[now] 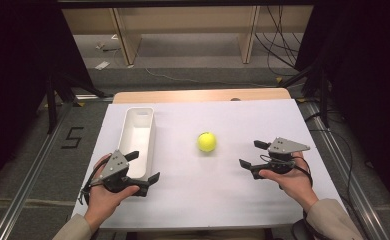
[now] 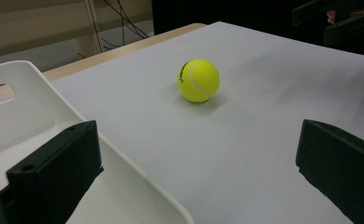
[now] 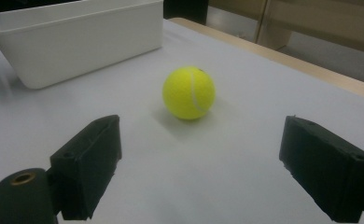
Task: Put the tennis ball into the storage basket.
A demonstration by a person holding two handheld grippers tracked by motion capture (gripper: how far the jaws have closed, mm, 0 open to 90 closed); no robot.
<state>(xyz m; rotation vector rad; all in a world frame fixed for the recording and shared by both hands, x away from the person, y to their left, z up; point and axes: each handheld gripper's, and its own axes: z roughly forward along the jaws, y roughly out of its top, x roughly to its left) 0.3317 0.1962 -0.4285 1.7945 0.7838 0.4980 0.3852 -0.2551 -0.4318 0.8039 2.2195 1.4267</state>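
The tennis ball (image 1: 206,142) sits on the white table (image 1: 223,195) between both grippers — right of the white bin (image 1: 138,135). The left gripper (image 1: 144,167) and right gripper (image 1: 251,154) gape wide, holding nothing.

Illumination is uneven in the high view: the white table sheet (image 1: 198,200) is brightly and evenly lit from above, while both side margins of the frame fall into near-black with no detail recoverable. The tennis ball (image 2: 198,80) casts a soft, short shadow on the sheet in both gripper views, and a faint grey smear of shadow lies across the sheet at upper right in the left gripper view. Focus is soft throughout; the black jaws in the foreground are blurred, the white bin (image 3: 77,39) shows mild overexposure, and background furniture is indistinct.
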